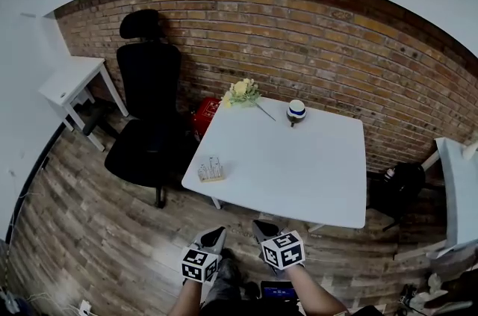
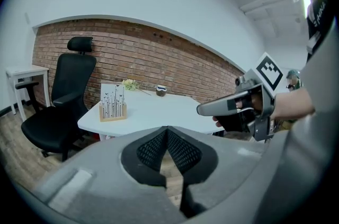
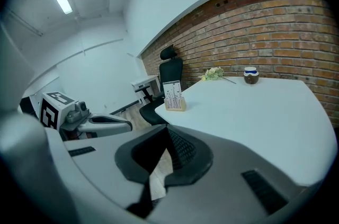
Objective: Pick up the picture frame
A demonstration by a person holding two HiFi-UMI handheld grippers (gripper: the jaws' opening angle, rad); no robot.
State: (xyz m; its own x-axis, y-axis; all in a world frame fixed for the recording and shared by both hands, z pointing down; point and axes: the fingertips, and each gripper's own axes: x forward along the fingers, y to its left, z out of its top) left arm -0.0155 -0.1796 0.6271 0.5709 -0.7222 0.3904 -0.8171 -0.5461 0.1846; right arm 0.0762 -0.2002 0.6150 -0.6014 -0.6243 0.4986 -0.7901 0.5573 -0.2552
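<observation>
The picture frame (image 1: 211, 170) is a small white card with dark plant drawings in a wooden base. It stands upright near the front left corner of the white table (image 1: 299, 172). In the left gripper view the picture frame (image 2: 112, 102) is ahead to the left; in the right gripper view the picture frame (image 3: 174, 97) stands at the table's near corner. My left gripper (image 1: 216, 234) and right gripper (image 1: 261, 227) hang side by side over the wooden floor, short of the table's front edge. Both are shut with nothing between the jaws.
A black office chair (image 1: 149, 120) stands left of the table. At the table's far edge lie a bunch of flowers (image 1: 243, 91) and a small jar (image 1: 296, 111). A red object (image 1: 205, 115) sits by the brick wall. A white side table (image 1: 71, 79) stands far left.
</observation>
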